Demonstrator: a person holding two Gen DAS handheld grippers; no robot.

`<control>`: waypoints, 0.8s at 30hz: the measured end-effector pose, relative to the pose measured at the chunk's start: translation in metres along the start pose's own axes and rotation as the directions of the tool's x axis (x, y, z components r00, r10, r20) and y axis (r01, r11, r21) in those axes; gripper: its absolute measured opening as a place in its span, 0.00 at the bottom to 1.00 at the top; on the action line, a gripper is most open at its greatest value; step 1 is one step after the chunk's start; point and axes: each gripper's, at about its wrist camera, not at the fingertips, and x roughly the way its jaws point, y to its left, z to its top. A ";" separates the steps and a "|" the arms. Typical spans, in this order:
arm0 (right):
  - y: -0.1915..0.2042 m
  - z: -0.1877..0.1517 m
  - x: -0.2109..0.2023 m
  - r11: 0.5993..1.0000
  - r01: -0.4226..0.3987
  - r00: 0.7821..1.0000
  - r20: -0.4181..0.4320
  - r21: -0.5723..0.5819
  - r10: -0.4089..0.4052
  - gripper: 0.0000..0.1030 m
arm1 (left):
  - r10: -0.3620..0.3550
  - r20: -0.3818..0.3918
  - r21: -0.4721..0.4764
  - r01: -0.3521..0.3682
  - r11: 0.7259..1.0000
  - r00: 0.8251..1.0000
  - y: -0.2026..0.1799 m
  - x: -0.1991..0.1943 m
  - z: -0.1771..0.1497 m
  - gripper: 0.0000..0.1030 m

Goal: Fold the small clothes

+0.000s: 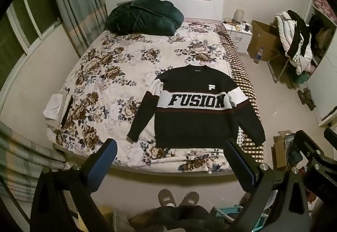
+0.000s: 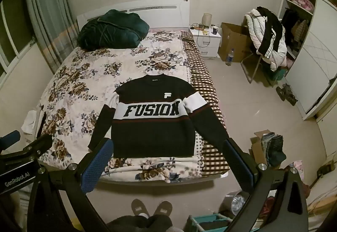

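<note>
A black sweater (image 1: 193, 124) (image 2: 153, 133) with a white chest band reading FUSION lies flat and face up near the foot of the bed, both sleeves spread out to the sides. My left gripper (image 1: 170, 147) hangs high above the bed's foot edge, open, with nothing between its blue pads (image 1: 101, 166). My right gripper (image 2: 167, 147) is held beside it at the same height, also open and empty. Neither gripper touches the sweater. In the left wrist view the right gripper (image 1: 313, 147) shows at the right edge.
The bed (image 1: 118, 76) has a floral cover, a dark green quilt (image 1: 143, 15) at the headboard and white folded cloth (image 1: 55, 105) at its left edge. A person's slippers (image 2: 151, 208) stand on the floor. A nightstand (image 2: 207, 42), boxes (image 2: 233, 42) and a clothes-laden chair (image 2: 267, 42) are on the right.
</note>
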 end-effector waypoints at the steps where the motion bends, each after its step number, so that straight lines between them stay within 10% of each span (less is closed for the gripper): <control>1: 0.000 0.000 0.000 1.000 0.001 1.000 0.001 -0.001 -0.001 1.00 | 0.001 0.000 -0.001 -0.001 1.000 1.000 0.000 0.000 0.000 1.00; 24: 0.001 0.000 -0.012 1.000 0.000 1.000 0.010 0.000 0.000 1.00 | 0.007 0.003 0.006 -0.007 1.000 1.000 0.003 -0.008 0.009 1.00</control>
